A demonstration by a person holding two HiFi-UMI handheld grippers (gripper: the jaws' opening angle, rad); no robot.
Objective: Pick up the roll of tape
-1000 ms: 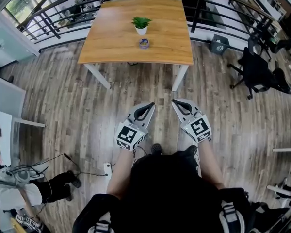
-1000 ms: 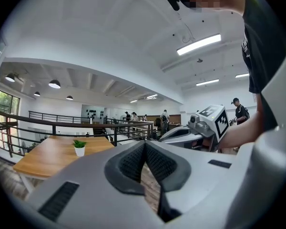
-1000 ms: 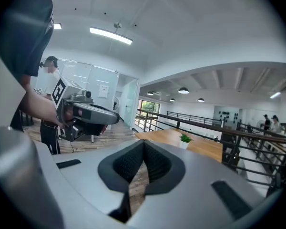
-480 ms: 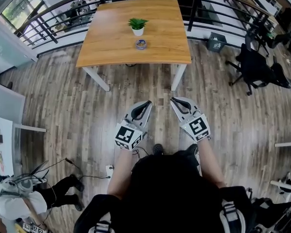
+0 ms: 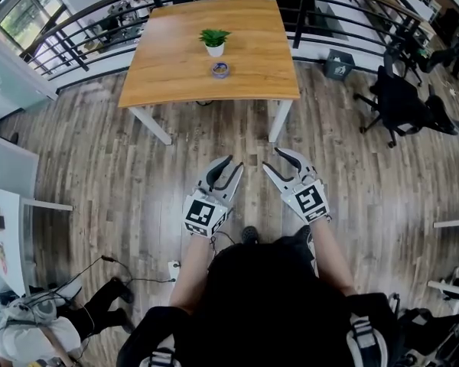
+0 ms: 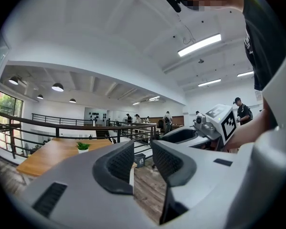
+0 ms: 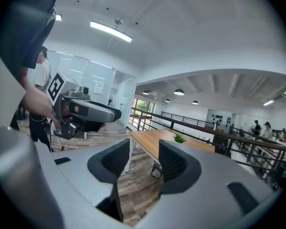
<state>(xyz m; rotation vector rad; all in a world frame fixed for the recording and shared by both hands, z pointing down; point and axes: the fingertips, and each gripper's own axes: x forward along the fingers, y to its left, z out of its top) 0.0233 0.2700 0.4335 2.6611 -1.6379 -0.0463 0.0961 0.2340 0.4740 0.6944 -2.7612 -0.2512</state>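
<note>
Wooden table (image 5: 168, 75) holds the tape (image 5: 220, 69), near a plant (image 5: 214, 40). Left gripper (image 5: 233, 164) and right gripper (image 5: 272, 159) hang well apart from it. Their jaws have just been opening, with nothing between them.

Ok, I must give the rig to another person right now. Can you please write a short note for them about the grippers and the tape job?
Left gripper: open, its jaws have just been opening, nothing between them.
Right gripper: also open, jaws just opened, empty.
Both are held over the wood floor, short of the table.
The small bluish roll of tape lies on the light wooden table with white legs, just in front of the small green plant in a white pot.
Done: nothing yet; the tape is untouched.
Left: step up to the table, close one gripper on the roll, lift it.
</note>
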